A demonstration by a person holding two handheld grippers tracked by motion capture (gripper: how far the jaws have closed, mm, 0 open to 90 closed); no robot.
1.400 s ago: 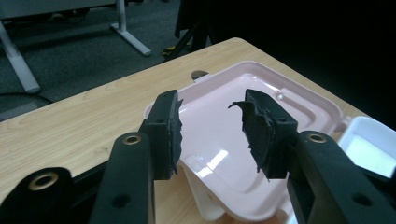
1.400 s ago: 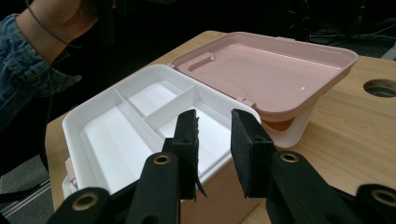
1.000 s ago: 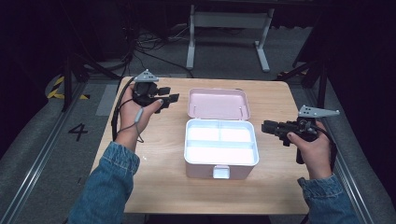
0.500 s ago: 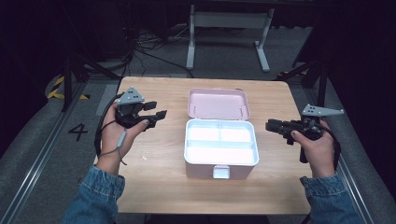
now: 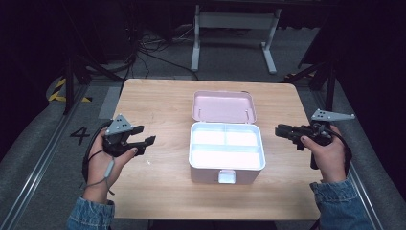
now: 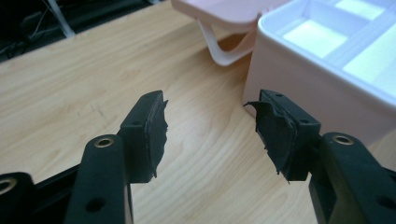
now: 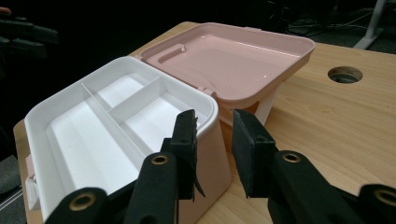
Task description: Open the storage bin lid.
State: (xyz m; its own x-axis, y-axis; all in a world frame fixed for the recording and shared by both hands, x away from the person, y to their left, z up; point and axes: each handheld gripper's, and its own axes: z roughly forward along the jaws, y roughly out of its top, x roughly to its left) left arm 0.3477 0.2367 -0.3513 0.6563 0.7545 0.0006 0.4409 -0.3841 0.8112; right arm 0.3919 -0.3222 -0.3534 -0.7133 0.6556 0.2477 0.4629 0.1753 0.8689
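Observation:
A pink box (image 5: pixel 210 173) stands open in the middle of the wooden table (image 5: pixel 158 100), its lid (image 5: pixel 224 106) laid back flat behind it. A white tray (image 7: pixel 70 135) with three empty compartments fills the box. My left gripper (image 5: pixel 143 141) hovers left of the box, open wide with nothing between its jaws. In the left gripper view the box's wall (image 6: pixel 322 88) is just right of that gripper (image 6: pixel 208 126). My right gripper (image 5: pixel 280 130) is held right of the box. It is open by a narrow gap and empty (image 7: pixel 215 149), pointing at the box's corner.
A white latch (image 5: pixel 226 177) sticks out of the box's front wall. A round cable hole (image 7: pixel 344 73) sits in the tabletop beyond the lid. Dark floor, cables and a white stand (image 5: pixel 234 21) lie behind the table. Bare wood stretches on both sides of the box.
My left hand has drawn back from beside the lid toward the table's near left. My right gripper has drifted slightly right. The box has not moved.

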